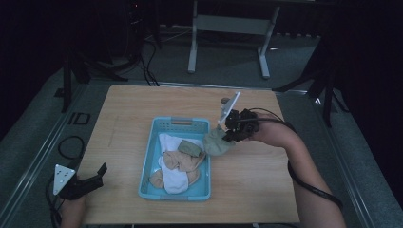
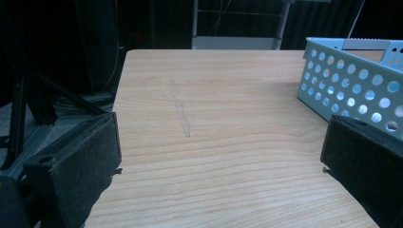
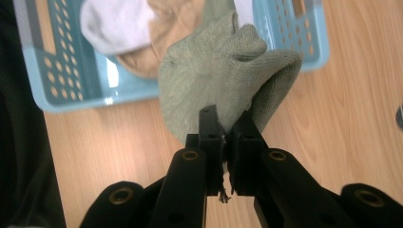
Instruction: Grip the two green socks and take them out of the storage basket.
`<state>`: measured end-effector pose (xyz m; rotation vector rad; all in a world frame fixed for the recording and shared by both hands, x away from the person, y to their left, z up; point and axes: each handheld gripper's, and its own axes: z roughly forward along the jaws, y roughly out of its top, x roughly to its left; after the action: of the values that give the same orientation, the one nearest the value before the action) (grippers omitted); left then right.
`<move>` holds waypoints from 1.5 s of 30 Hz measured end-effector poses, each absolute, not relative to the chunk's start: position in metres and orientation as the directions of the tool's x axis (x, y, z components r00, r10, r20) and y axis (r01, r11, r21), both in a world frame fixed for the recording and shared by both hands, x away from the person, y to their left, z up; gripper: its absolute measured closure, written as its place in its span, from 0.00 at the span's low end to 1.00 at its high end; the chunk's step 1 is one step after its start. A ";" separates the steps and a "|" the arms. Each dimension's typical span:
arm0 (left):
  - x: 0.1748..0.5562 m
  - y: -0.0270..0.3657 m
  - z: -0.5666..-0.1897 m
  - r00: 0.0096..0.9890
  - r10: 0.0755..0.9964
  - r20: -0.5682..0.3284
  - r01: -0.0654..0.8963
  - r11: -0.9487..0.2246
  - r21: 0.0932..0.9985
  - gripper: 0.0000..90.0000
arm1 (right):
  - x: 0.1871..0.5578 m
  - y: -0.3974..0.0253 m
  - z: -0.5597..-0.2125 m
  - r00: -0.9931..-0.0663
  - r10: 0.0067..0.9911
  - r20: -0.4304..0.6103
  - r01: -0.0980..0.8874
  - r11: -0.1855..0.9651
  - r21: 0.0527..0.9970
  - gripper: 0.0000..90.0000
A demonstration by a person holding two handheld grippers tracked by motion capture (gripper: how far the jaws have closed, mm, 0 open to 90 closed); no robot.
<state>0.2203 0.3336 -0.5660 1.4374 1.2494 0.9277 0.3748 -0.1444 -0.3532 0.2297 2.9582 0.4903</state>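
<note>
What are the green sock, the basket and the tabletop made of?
Green sock: soft knit fabric, matte; a fine ribbed weave shows, and it folds limply in the right gripper.
Basket: light blue, probably moulded plastic; smooth walls with rows of round holes.
Tabletop: pale wood or wood-look laminate; grain lines, faint sheen.

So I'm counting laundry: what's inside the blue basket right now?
Inside the blue basket lie a white sock, tan socks and a green sock, overlapping. Whatever lies under them is covered. Another green sock hangs from the right gripper at the rim.
</note>
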 end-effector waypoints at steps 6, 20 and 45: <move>0.220 0.333 -0.566 0.178 0.983 -0.052 0.235 0.009 0.972 0.00 | 0.380 -0.171 -0.371 -0.970 0.224 -0.090 0.188 0.935 0.300 0.95; 0.220 0.333 -0.566 0.179 0.983 -0.049 0.234 0.006 0.972 0.00 | 0.391 -0.200 -0.434 -0.959 0.282 -0.007 0.270 0.925 0.267 0.95; 0.221 0.333 -0.566 0.179 0.983 -0.051 0.235 0.008 0.972 0.00 | 0.404 -0.232 -0.467 -0.905 0.426 0.016 0.419 0.882 0.215 0.62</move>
<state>0.2206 0.3331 -0.5660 1.4378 1.2503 0.9282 0.4040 -0.2316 -0.4673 0.6771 3.0172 0.3334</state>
